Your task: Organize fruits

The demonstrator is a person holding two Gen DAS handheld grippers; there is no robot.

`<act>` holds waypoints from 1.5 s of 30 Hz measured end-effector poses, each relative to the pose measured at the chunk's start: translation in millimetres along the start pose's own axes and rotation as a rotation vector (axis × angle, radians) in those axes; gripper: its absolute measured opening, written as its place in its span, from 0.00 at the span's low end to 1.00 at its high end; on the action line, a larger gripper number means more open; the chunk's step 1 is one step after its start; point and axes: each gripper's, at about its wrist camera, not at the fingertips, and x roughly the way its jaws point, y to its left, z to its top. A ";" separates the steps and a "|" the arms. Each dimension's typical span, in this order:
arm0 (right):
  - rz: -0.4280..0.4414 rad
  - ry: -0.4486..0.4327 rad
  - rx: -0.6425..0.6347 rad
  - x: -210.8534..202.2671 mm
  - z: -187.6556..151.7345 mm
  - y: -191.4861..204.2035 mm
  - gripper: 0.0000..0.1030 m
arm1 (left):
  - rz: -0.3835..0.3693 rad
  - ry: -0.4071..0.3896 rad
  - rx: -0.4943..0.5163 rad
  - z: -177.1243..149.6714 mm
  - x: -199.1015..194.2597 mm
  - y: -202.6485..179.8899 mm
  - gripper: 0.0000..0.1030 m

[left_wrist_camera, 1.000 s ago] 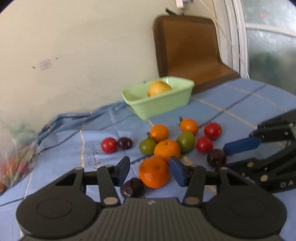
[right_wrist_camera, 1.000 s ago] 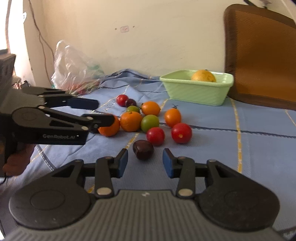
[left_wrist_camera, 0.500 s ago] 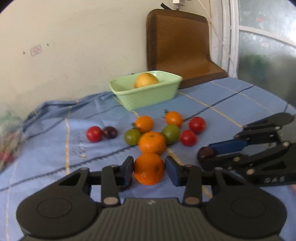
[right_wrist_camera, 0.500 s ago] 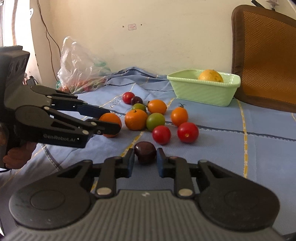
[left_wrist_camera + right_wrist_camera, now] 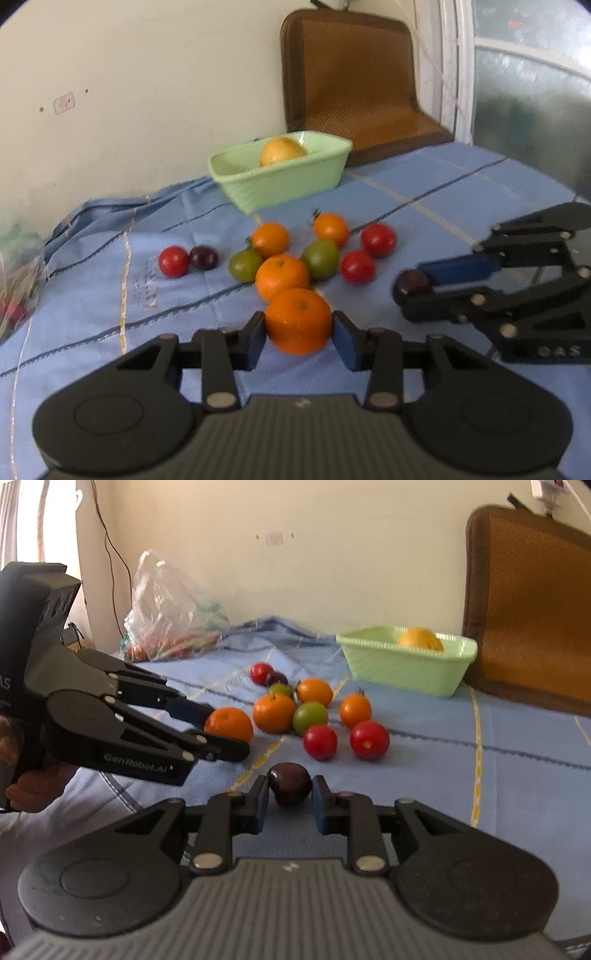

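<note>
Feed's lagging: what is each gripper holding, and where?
Left gripper: orange, fingers on its sides. Right gripper: dark plum, fingers on its sides.

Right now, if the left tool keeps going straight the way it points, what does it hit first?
The left tool already grips an orange; straight ahead, that fruit would probably bump the second orange first, though depth is unclear.

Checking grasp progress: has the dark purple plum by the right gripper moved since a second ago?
Yes. The dark purple plum now sits between the right gripper jaws, raised off the blue cloth.
</note>
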 end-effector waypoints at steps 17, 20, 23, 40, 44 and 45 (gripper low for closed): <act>-0.187 -0.201 0.097 65.0 100.5 -125.8 0.27 | 0.064 -0.036 -0.199 151.9 117.3 46.6 0.38; -0.182 -0.178 0.087 80.3 100.1 -133.9 0.27 | 0.083 -0.001 -0.193 152.7 138.5 48.9 0.38; -0.190 -0.159 0.066 92.7 96.7 -136.0 0.28 | 0.101 0.031 -0.205 149.9 151.3 53.4 0.39; -0.153 -0.256 0.113 26.5 82.5 -109.5 0.40 | 0.097 -0.180 -0.321 103.2 -1.6 77.5 0.45; -0.083 -0.226 0.108 -4.7 51.4 -76.7 0.39 | 0.158 -0.177 -0.362 41.7 -46.5 80.7 0.45; -0.067 -0.213 0.109 -8.5 43.7 -68.7 0.39 | 0.175 -0.169 -0.370 28.0 -52.7 80.1 0.45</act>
